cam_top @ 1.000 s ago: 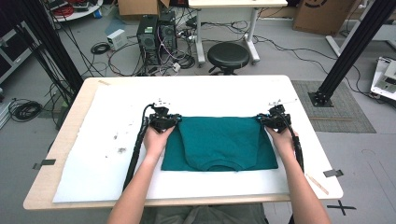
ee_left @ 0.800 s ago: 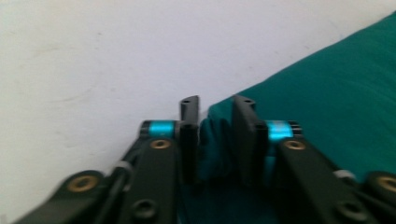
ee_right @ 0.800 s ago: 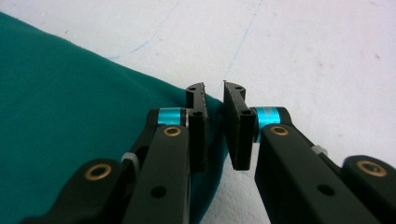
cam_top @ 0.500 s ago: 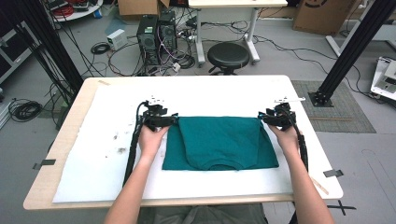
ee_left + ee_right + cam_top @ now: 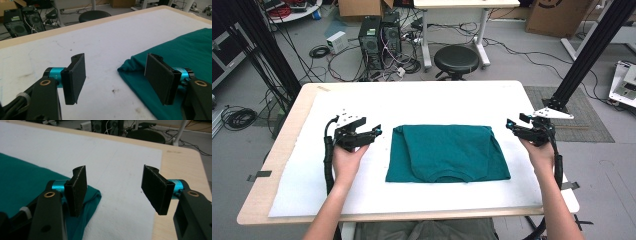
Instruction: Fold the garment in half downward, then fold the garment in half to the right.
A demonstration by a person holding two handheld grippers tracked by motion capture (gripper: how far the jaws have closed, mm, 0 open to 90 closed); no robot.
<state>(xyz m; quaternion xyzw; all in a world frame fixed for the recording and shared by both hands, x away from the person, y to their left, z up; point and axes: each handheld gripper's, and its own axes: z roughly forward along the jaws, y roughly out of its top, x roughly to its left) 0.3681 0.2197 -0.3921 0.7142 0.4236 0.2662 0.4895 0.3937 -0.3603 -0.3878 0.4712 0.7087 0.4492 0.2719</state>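
A teal T-shirt (image 5: 446, 152) lies folded into a rectangle on the white cloth, its collar toward the near edge. My left gripper (image 5: 376, 133) hovers just left of its far-left corner (image 5: 130, 65), jaws wide with nothing between them; they have just been opening. My right gripper (image 5: 510, 126) hangs off the shirt's far-right corner (image 5: 93, 193), near the table's right edge, also wide and empty after its jaws have just been opening. Neither gripper touches the shirt.
A white cloth (image 5: 422, 100) covers most of the wooden table (image 5: 287, 150). Beyond the far edge stand a black stool (image 5: 456, 59), computer towers (image 5: 379, 37) and tangled cables. A black frame leg (image 5: 582, 55) rises at the right.
Both grippers let go of the shirt's far corners, opened, and drew outward and up, the left one to the left, the right one to the right. The shirt stays flat where it lay.
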